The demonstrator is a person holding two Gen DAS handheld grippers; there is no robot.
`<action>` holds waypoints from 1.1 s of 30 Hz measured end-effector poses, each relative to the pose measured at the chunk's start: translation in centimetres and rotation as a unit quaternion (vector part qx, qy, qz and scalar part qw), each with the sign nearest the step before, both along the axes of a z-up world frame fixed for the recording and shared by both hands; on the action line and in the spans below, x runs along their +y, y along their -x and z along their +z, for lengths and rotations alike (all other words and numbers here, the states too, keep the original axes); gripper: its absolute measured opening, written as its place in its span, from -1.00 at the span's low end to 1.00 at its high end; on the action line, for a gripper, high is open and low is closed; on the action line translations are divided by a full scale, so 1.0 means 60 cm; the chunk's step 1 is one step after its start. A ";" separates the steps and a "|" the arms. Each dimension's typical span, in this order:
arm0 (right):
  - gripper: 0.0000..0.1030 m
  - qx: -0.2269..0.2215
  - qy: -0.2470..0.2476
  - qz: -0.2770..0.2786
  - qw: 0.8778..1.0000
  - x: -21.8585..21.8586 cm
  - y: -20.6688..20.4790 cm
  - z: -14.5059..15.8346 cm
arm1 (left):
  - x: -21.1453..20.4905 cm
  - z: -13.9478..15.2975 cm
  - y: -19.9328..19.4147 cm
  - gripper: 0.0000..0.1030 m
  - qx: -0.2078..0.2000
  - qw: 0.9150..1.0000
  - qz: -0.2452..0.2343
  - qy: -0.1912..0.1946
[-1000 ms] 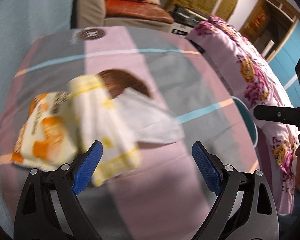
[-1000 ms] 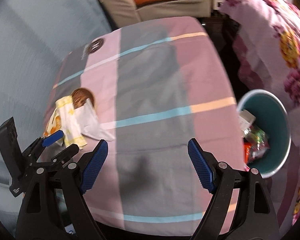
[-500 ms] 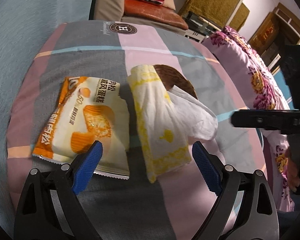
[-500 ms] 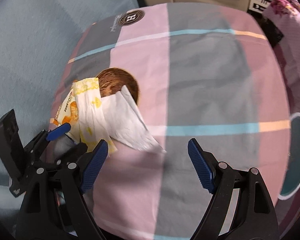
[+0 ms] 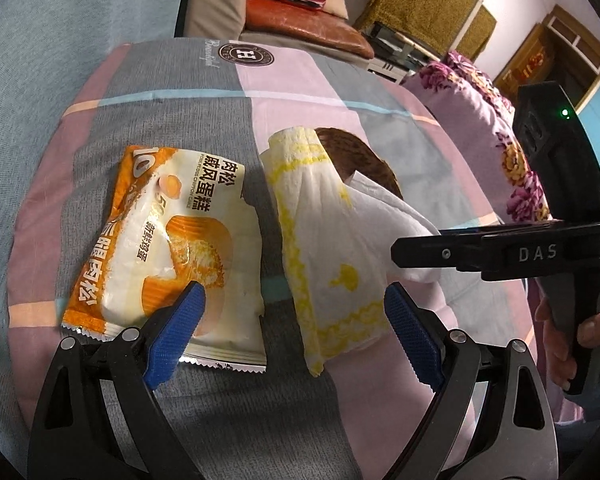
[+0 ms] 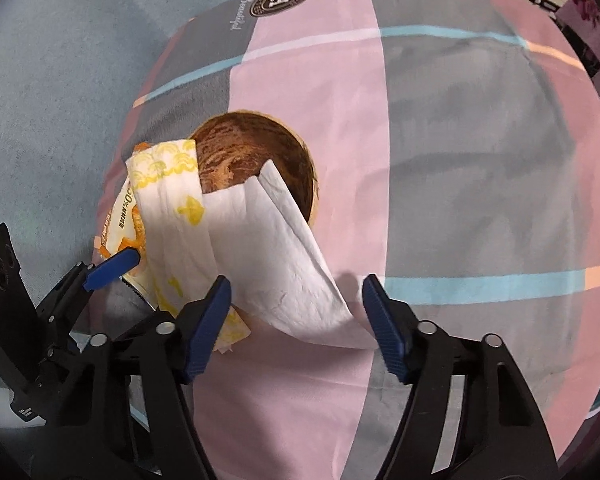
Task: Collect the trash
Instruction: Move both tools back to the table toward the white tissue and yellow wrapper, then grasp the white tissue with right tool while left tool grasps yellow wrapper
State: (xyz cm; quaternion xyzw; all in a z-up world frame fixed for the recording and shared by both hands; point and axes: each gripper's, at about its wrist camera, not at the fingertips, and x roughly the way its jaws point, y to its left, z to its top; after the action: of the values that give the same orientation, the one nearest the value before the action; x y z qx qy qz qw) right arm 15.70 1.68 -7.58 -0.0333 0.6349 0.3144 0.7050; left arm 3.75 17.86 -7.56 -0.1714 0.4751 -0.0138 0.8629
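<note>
**Right wrist view: closing in on tissue**

Right tool (image 6: 296,320) apart, just been narrowing, straddling white tissue (image 6: 284,264) draped off brown bowl (image 6: 260,152) on bench (image 6: 460,160). Light, limp, crushable; best pinched at lower corner. Left tool (image 5: 292,336) apart.

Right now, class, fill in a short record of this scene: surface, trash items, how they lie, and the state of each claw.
surface: checked cloth, pink and grey
trash items: snack wrapper, yellow-printed napkin, white tissue
other thing: brown round disc, partly under the napkin and tissue
layout: wrapper lies beside the napkin; tissue overlaps the napkin's other side
left claw: open, over wrapper and napkin, gripping nothing
right claw: jaws have just been closing, tissue corner between them, not yet pinched
</note>
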 end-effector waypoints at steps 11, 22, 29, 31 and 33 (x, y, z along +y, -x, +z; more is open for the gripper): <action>-0.78 0.004 -0.008 0.021 1.000 0.006 0.010 -0.005 | -0.005 -0.001 -0.003 0.77 0.009 1.000 0.005 -0.006; -0.80 -0.012 -0.036 -0.030 0.999 -0.077 0.006 0.034 | -0.015 0.013 -0.008 0.77 0.005 1.000 0.027 0.005; -0.80 -0.020 -0.044 -0.055 0.997 -0.119 -0.003 0.046 | -0.054 0.027 -0.025 0.46 0.005 1.000 0.027 -0.005; -0.80 -0.019 -0.047 -0.057 0.997 -0.128 -0.003 0.048 | -0.066 0.020 -0.033 0.46 0.015 0.999 0.029 -0.014; -0.80 -0.018 -0.051 -0.058 0.997 -0.137 -0.004 0.048 | -0.073 0.007 -0.040 0.46 0.028 0.999 0.034 -0.019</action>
State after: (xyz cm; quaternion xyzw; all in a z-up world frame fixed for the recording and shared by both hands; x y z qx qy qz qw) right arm 15.93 -6.54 -4.67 0.0344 0.6063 0.3042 0.7340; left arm 6.17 13.47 -7.11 -0.1718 0.4928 0.0297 0.8525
